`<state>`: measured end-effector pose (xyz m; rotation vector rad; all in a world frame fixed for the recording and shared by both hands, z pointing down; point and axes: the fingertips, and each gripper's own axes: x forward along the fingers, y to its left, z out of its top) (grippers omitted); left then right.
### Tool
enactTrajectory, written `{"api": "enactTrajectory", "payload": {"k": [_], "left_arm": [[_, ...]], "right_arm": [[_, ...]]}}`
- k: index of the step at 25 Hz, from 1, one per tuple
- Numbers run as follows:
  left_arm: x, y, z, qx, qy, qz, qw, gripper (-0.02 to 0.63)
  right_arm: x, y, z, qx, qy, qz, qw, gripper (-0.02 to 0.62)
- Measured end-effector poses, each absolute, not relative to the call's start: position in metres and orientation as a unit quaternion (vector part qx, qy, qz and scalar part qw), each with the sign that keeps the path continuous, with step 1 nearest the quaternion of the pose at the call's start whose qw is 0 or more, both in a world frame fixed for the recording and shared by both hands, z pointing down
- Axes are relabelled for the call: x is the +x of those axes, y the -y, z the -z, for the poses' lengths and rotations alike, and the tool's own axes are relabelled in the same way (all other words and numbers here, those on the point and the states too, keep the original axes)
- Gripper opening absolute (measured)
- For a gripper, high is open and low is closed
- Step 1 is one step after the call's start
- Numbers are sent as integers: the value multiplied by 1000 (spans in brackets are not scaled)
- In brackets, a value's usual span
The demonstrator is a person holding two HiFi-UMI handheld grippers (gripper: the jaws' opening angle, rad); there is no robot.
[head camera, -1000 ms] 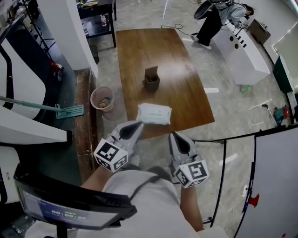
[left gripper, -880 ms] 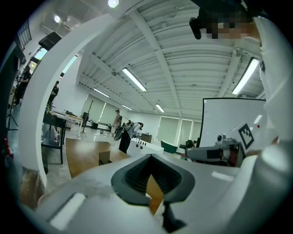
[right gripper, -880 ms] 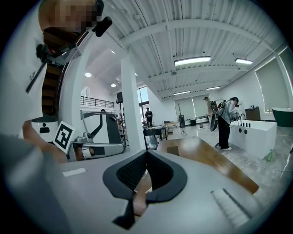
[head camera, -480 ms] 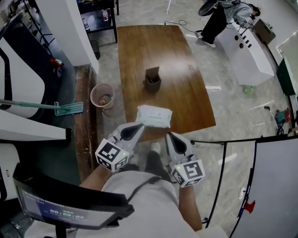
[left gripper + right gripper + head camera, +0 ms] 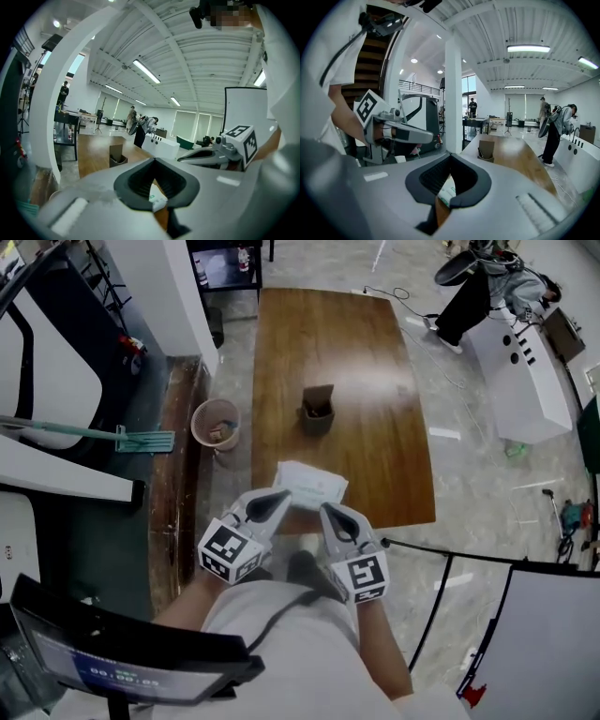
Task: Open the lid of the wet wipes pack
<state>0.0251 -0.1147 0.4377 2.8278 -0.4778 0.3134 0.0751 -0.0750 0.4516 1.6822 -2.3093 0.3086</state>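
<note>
The white wet wipes pack [image 5: 314,486] lies flat at the near edge of the wooden table [image 5: 375,381]. In the head view my left gripper [image 5: 281,495] points at the pack's near left side, its tip at the pack's edge. My right gripper [image 5: 325,510] points at the near right side, just short of the pack. Both stand shut with nothing held. A sliver of the pack [image 5: 157,200] shows behind the shut left gripper [image 5: 154,159] in its own view. The right gripper [image 5: 451,154] also shows the pack [image 5: 446,191] behind its jaws. I cannot make out the lid.
A brown open box [image 5: 318,412] stands mid-table beyond the pack. Left of the table are a pink bin [image 5: 216,425] and a mop [image 5: 122,437] on the floor. A black frame [image 5: 441,568] stands at the right. A person [image 5: 469,296] bends over a white counter [image 5: 525,371].
Both grippers have moved forward and down toward the pack and drawn closer together. The right one came in from the right and rolled a little. Both stayed shut.
</note>
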Motion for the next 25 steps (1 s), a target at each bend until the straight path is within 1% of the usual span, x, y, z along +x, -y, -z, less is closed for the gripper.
{"api": "enactTrajectory", "payload": {"k": [14,19,25], "left_arm": [[32,137,-497,950,224,-157,149,6],[35,136,-523,943,221,-185,166,6],[43,136,-551,940,212,-217,157,6]], "right_arm": [[76,116,-517,497,837,-137,183,9],[78,118,-544,471,842,-141,222,12],[79,117,-580,432,844,-136,288,60]]}}
